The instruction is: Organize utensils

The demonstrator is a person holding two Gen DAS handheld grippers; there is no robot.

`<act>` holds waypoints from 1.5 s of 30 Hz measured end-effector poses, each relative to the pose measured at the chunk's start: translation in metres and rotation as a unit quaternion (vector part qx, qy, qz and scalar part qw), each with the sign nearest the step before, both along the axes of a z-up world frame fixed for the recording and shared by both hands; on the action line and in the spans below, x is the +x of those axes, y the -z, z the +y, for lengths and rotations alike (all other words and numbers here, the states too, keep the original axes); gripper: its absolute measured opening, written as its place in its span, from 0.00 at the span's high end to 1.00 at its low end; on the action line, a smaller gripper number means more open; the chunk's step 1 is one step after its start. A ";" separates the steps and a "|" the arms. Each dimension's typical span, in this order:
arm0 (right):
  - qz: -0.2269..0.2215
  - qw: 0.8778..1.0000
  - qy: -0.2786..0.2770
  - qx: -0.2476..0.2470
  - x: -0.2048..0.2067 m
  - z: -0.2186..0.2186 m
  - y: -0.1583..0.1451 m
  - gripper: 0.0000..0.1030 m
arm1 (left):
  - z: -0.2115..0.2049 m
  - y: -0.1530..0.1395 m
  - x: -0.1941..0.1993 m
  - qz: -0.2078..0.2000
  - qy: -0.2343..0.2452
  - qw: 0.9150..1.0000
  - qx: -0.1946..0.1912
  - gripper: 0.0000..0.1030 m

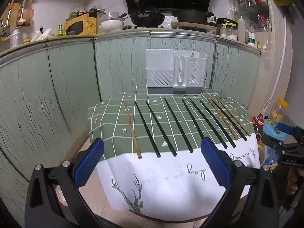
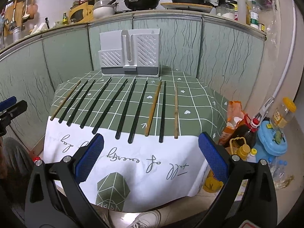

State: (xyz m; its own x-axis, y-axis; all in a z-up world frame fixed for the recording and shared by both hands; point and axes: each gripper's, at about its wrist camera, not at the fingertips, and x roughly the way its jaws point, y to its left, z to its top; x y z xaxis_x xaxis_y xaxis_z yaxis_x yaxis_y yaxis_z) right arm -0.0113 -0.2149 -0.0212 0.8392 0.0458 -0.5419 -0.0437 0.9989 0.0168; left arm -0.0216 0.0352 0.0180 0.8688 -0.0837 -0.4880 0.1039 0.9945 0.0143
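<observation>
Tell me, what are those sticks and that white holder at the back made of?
The dark chopsticks look like smooth black plastic or lacquer; their even sheen leaves it open. The tan chopsticks seem bamboo or wood, matte with uneven brown grain. The holder looks like moulded white plastic, with slotted vents and a grey base.

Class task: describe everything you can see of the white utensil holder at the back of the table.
The holder is white, plastic-looking, on a grey base. It has slotted side compartments, the left one lower, and a narrow middle slot. It stands upright on the green checked cloth by the cabinet doors, looks empty, and touches no chopstick.
</observation>
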 end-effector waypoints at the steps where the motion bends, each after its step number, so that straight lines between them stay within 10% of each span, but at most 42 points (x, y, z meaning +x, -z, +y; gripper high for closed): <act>1: -0.002 1.000 0.002 0.000 0.001 -0.002 -0.001 0.08 | 0.000 0.000 0.001 0.000 -0.002 1.000 0.005 0.05; 17: -0.003 1.000 0.009 0.001 0.055 -0.029 0.005 0.08 | 0.025 0.032 0.054 0.029 -0.021 0.999 0.016 0.05; 27: 0.030 0.999 0.013 -0.004 0.100 -0.049 0.027 0.08 | 0.029 0.062 0.102 0.092 -0.034 0.995 0.035 0.29; 45: 0.091 0.996 -0.001 -0.025 0.115 -0.045 0.060 0.70 | 0.006 0.081 0.114 0.118 -0.011 0.992 0.052 0.70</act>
State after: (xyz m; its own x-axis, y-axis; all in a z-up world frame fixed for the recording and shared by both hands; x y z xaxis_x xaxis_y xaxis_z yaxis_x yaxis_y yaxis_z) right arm 0.1035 -0.2604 -0.0816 0.7264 0.0173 -0.6871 -0.0469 0.9986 -0.0244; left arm 0.0922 0.0408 -0.0628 0.7299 -0.0050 -0.6836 0.0952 0.9910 0.0945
